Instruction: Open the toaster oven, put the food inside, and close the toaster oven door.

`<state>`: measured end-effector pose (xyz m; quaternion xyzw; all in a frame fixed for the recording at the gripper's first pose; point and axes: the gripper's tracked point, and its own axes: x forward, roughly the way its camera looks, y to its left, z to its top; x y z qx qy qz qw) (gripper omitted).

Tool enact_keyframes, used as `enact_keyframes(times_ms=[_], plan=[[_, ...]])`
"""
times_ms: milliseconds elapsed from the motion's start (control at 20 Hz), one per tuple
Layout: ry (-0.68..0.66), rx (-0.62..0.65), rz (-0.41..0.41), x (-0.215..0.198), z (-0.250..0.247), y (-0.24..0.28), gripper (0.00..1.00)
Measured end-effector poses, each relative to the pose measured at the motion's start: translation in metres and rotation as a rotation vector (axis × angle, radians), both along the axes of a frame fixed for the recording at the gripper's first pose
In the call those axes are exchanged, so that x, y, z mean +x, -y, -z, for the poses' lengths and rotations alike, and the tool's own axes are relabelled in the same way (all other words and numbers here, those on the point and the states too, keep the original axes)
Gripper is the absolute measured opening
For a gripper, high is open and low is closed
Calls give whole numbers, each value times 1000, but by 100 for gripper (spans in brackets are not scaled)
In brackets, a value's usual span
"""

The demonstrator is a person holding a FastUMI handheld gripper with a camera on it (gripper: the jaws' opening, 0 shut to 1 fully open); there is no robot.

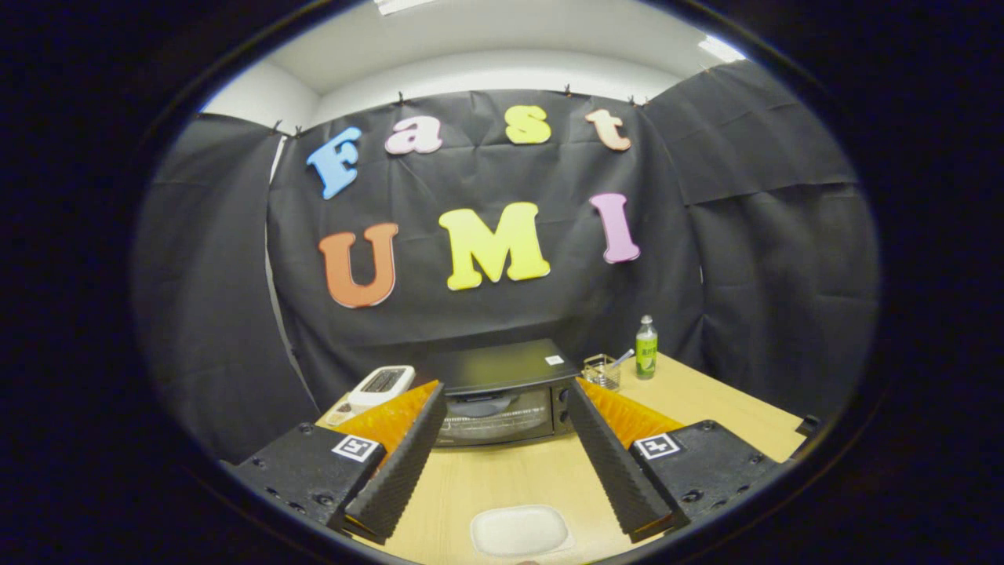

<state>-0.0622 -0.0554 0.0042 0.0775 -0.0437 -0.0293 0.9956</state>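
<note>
Black toaster oven (502,392) beyond the fingers, door shut, framed between them, well apart from the claw. Gripper (502,451) spread wide, holding nothing. White plate (520,530) low between the fingers, close in. White toaster (381,386) left of oven; wire basket (602,370) and green bottle (646,348) right. Pale wooden table (729,408), black cloth walls.
</note>
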Motion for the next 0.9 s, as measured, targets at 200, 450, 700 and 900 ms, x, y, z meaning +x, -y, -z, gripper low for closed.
enact_keyframes(times_ms=[200,450,700,900], plan=[[39,-17,-31,-58,-4,7,100],[99,-95,-59,-105,-15,3,100],[157,-92,-80,-130,-30,1,100],[181,-92,-40,-133,-33,13,100]])
